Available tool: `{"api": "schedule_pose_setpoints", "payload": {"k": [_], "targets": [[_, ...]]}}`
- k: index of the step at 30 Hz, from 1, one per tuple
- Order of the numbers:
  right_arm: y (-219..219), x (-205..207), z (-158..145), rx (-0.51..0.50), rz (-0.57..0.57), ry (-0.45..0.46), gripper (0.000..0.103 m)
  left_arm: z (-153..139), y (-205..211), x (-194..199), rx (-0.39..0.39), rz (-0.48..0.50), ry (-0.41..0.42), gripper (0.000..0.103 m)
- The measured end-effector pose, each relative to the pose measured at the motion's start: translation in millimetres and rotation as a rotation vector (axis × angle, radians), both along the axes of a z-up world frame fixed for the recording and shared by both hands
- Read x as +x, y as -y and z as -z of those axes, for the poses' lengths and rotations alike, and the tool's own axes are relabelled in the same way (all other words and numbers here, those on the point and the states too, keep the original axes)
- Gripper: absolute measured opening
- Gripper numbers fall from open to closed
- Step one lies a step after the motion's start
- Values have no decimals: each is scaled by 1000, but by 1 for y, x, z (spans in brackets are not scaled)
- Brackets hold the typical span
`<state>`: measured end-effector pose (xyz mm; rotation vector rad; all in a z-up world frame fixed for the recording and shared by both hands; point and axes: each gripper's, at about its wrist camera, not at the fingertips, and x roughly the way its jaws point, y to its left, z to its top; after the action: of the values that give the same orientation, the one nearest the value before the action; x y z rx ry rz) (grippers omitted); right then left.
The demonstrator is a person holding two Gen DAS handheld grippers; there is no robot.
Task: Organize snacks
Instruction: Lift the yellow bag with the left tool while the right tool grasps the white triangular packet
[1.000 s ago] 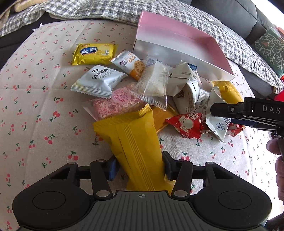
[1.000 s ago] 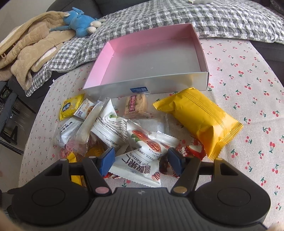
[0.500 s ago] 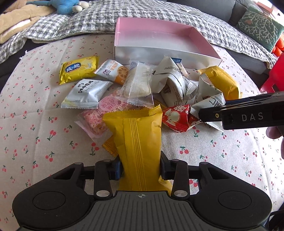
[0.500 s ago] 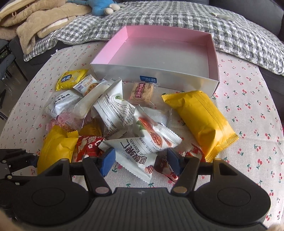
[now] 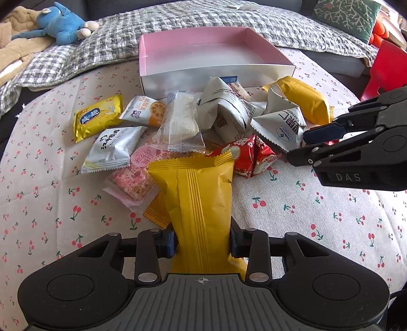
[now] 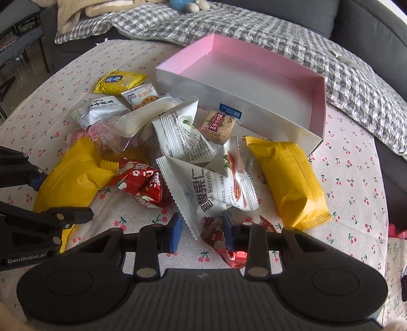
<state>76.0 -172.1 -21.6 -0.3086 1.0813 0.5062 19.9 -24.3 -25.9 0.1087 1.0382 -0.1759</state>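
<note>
A pile of wrapped snacks lies on the cherry-print tablecloth in front of an empty pink box, which also shows in the right wrist view. My left gripper is shut on a long yellow snack pack, also visible in the right wrist view. My right gripper is open, its fingers on either side of the corner of a white kernels pack; a red wrapper lies under it. In the left wrist view the right gripper reaches in from the right toward that pack.
Another yellow pack lies right of the pile, red packs in the middle, small yellow and white packs on the left. A checked blanket with a blue plush toy lies behind the table.
My left gripper has closed on the yellow pack and swung to face the box. My right gripper has narrowed around the white kernels pack's corner.
</note>
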Motion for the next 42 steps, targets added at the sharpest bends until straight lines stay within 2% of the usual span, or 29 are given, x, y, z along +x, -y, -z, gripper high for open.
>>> {"api": "schedule_pose_setpoints", "payload": {"k": [2, 3, 11, 12, 13, 14, 15, 16, 21, 26, 29, 31, 42], "targets": [[6, 3, -4, 47, 20, -19, 13, -1, -1, 0, -7, -2, 2, 34], [10, 4, -7, 73, 33, -23, 5, -1, -3, 0, -18, -8, -3, 33], [19, 3, -20, 135, 44, -1, 7, -10, -9, -2, -52, -25, 27, 33], [19, 3, -20, 139, 44, 3, 14, -11, -8, -2, -53, -21, 31, 33], [18, 3, -20, 142, 48, 6, 28, -12, -8, -2, -54, -19, 34, 33], [17, 4, -20, 143, 51, 11, 37, -12, -7, -2, -53, -16, 35, 33], [16, 3, -20, 143, 52, 26, 53, -12, -6, -2, -52, -14, 35, 33], [15, 4, -20, 138, 49, 40, 61, -12, -6, -2, -52, -13, 34, 33], [7, 17, -9, 111, 46, 61, 65, -8, -6, 1, -50, -12, 22, 33], [6, 25, 8, 106, 61, 42, 65, -5, -5, 3, -47, -10, 17, 33], [9, 23, 7, 149, 64, 41, 49, -5, -4, 3, -42, -8, 19, 33], [7, 20, 3, 138, 67, 40, 46, -6, -4, 3, -42, -6, 25, 33], [10, 12, -24, 167, 59, 88, 44, -24, -2, -2, -27, 7, 93, 33]]}}
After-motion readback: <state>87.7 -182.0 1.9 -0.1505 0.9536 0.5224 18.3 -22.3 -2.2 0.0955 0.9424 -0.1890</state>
